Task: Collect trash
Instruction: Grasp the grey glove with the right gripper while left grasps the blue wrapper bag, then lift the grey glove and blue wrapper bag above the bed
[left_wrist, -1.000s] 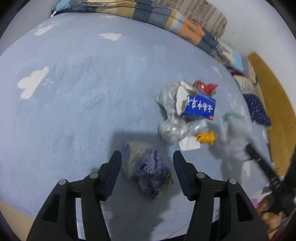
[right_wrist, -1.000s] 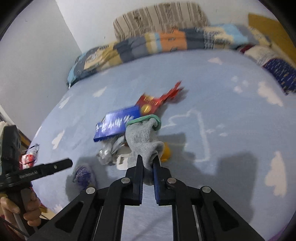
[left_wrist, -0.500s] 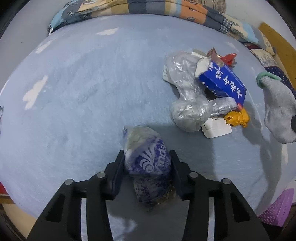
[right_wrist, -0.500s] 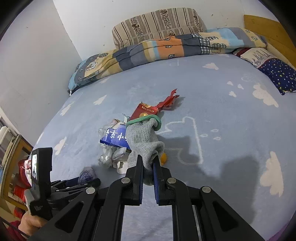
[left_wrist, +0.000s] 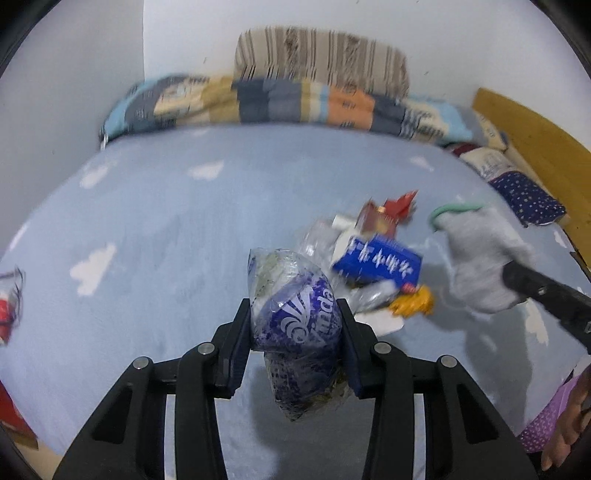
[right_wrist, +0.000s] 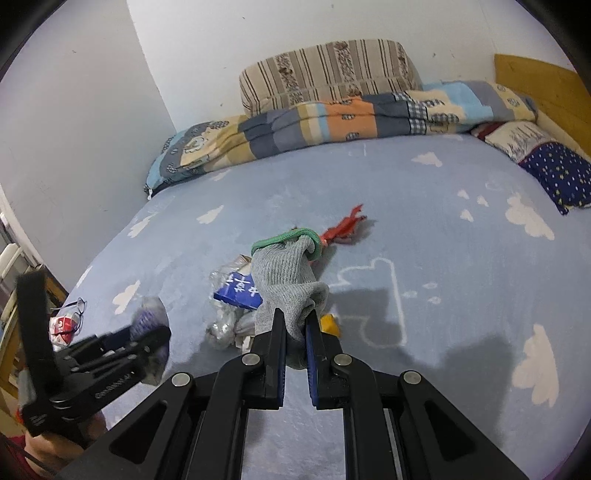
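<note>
Bed (right_wrist: 443, 258), blue cloud sheet — trash pile (left_wrist: 373, 273) at centre frame; left tongs (left_wrist: 295, 325) clamp a plastic bag (left_wrist: 295, 332), right tongs (right_wrist: 295, 328) pinch a grey sock (right_wrist: 288, 280).

1. A light blue fleece bed cover (right_wrist: 424, 258) printed with white clouds spreads across the bed.
2. A patchwork quilt (right_wrist: 332, 122) in blue, orange and yellow blocks lies rolled along the bed's far edge.
3. A beige and brown striped cushion (right_wrist: 328, 74) leans on the white wall (right_wrist: 92, 110) behind the quilt.
4. A dark blue dotted pillow (right_wrist: 557, 173) lies beside a yellow wooden board (right_wrist: 546, 88).
</note>
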